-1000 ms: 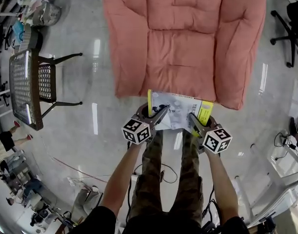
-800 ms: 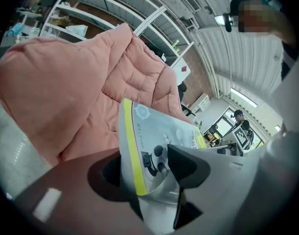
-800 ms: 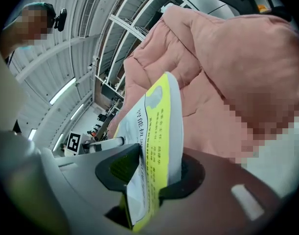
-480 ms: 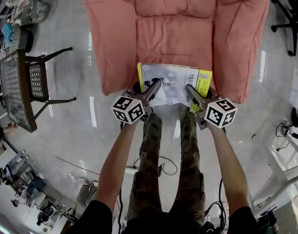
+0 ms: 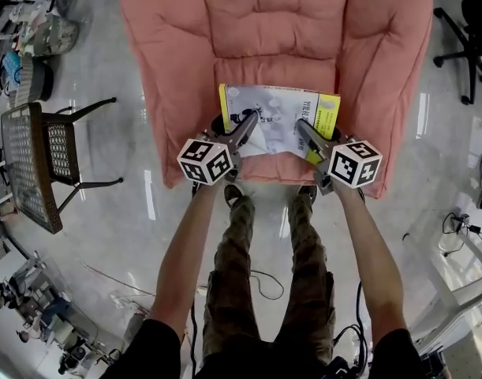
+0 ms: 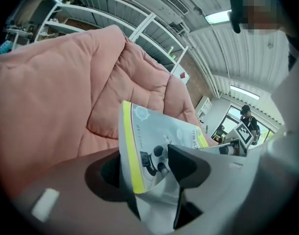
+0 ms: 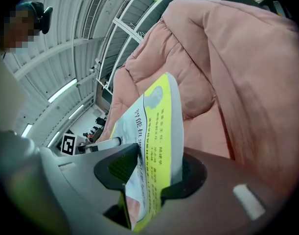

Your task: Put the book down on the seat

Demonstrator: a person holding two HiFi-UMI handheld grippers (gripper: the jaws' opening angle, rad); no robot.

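A thin book (image 5: 276, 117) with a white cover and yellow edges lies flat over the front of the pink armchair's seat (image 5: 276, 71). My left gripper (image 5: 249, 122) is shut on the book's near left edge; in the left gripper view the book (image 6: 154, 131) sits pinched between the jaws of that gripper (image 6: 150, 168). My right gripper (image 5: 301, 128) holds the near right edge by the yellow strip. In the right gripper view the book (image 7: 158, 126) stands between that gripper's (image 7: 154, 174) jaws, which are opening while the pads still touch it.
The armchair's padded arms (image 5: 158, 77) rise on both sides of the seat. A metal mesh chair (image 5: 37, 164) stands at the left. An office chair (image 5: 461, 46) is at the far right. Cables (image 5: 264, 279) lie on the glossy floor by the person's legs.
Both grippers have carried the book forward, from in front of the chair's front edge to over the seat. The person has stepped closer to the chair.
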